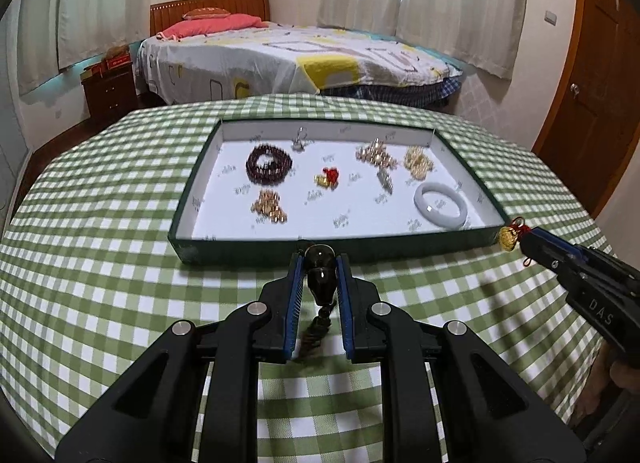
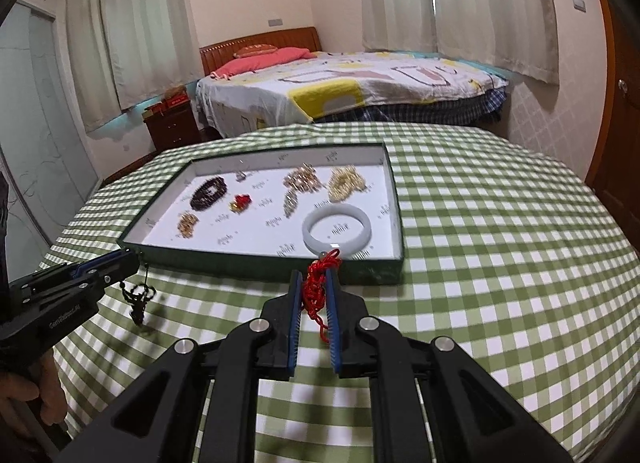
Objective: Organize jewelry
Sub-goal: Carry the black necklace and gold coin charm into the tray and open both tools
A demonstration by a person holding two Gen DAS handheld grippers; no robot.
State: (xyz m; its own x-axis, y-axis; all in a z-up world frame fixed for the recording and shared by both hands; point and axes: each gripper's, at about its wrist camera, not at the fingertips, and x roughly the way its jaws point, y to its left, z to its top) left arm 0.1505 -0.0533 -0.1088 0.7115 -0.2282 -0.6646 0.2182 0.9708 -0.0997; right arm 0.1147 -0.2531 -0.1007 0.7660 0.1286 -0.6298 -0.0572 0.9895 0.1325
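Left wrist view: left hand-held gripper (image 1: 319, 263) pinches a dark bead pendant (image 1: 320, 273), hard, slick, tassel dangling, before the tray (image 1: 256, 249). Right hand-held gripper (image 2: 314, 277) clamps a light, limp red cord charm (image 2: 316, 291) by its knot.

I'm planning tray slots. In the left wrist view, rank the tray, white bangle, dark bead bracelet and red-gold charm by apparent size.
1. Tray
2. White bangle and dark bead bracelet: these look alike; the bangle lies nearer the camera, so unranked.
3. Red-gold charm
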